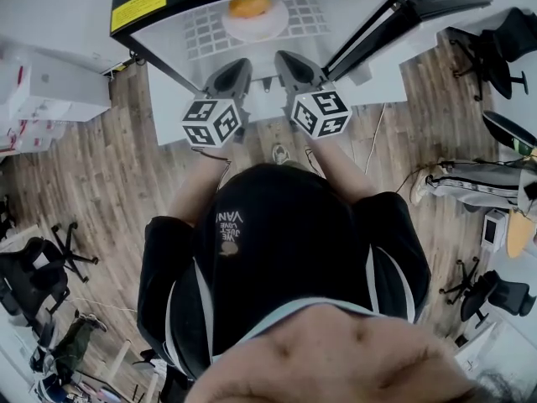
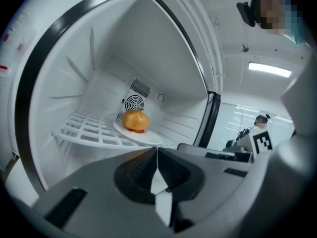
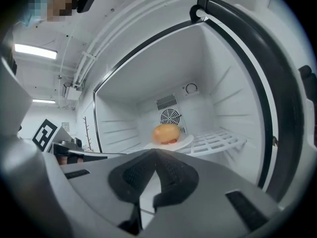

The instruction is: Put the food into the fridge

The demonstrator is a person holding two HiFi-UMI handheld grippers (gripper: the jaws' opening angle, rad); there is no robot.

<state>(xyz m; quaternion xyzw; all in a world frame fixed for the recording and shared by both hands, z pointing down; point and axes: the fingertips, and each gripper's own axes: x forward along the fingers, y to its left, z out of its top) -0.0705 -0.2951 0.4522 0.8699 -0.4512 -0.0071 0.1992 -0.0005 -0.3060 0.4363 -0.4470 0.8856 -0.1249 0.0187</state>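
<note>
**Wood-plank floor [image 1: 109, 183], open fridge [image 1: 168, 36]: food [image 2: 135, 120] already shelved**

Standing on pale, grained planks and facing the white compartment, with the door [image 1: 419, 11] swinging wide at the right of the head view.

Pointing the left gripper [image 1: 239, 64] and the right gripper [image 1: 285, 57] side by side at the compartment mouth, roughly level and well short of the shelf [image 2: 84, 130].

Pressing both pairs of jaws together and pinching nothing, the dark ribbed pads meeting along a thin seam in each gripper view.

Showing the food as a round, glossy, orange-brown item, perhaps a bun, with a red strip at its base.

Sitting it on a shallow, smooth white plate [image 2: 143, 135], itself resting on the white lattice shelf just in front of the round fan grille [image 2: 133, 103] in the back wall.

Judging this deep, central placing as serving two ends: keeping the plate flat across several bars, and leaving the doorway free for closing.

Reading the task as nearly complete, with the food inside, both grippers empty, and the door not yet shut.
</note>
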